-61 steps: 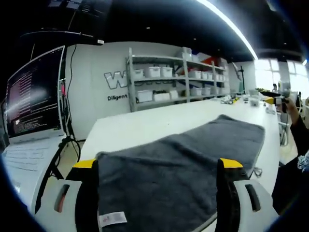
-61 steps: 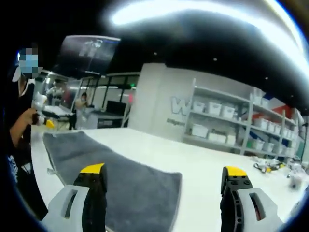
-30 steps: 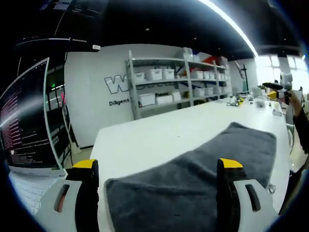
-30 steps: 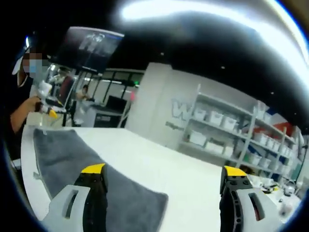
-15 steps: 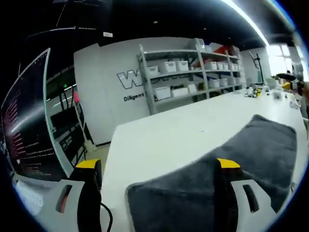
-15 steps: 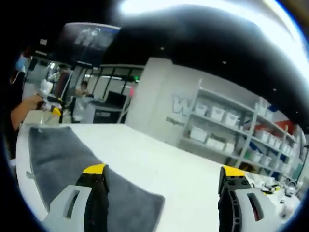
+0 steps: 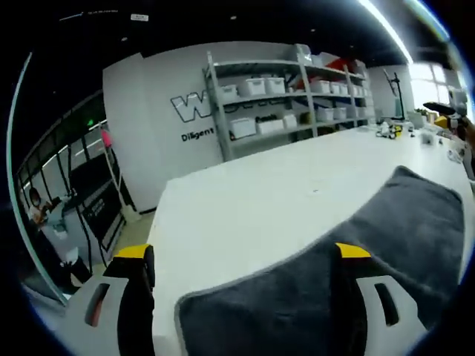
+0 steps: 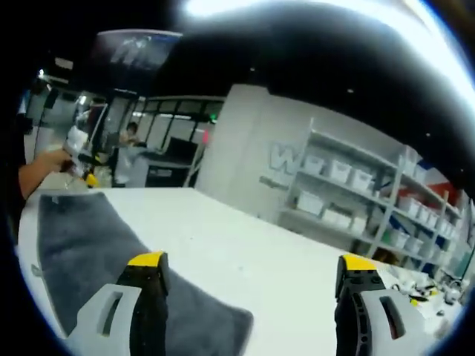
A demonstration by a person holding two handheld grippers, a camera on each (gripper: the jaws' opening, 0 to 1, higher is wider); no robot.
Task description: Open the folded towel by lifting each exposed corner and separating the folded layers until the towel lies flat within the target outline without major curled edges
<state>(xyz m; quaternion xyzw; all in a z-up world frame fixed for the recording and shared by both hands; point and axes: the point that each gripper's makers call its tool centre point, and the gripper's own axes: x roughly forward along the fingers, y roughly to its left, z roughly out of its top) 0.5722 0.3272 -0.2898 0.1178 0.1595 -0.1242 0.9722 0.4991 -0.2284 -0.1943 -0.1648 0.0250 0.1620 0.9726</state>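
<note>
- Since half a second ago your left gripper view has swung further off the dark monitor, which has slid out past its left edge, and the corner of the dark grey terry towel now sits lower and more to the left between the jaws; your right gripper view has barely shifted.
- Your left gripper has its yellow-tipped black fingers spread wide, with nothing between them; the towel's near corner lies on the table below the gap.
- Your right gripper is spread just as wide and grips nothing; its left finger stands over the towel's near end, its right finger over bare table.
- The towel lies spread on the long white table, one rounded corner near your left gripper and the far end running off toward the right of that view.
- In the right gripper view the same towel stretches away to the left, where a hand holds the other gripper beside its far end.
- I cannot tell from either view whether any layer is folded under.
- Beyond the table stands a grey metal shelving rack with white bins, against a white wall with grey lettering.
</note>
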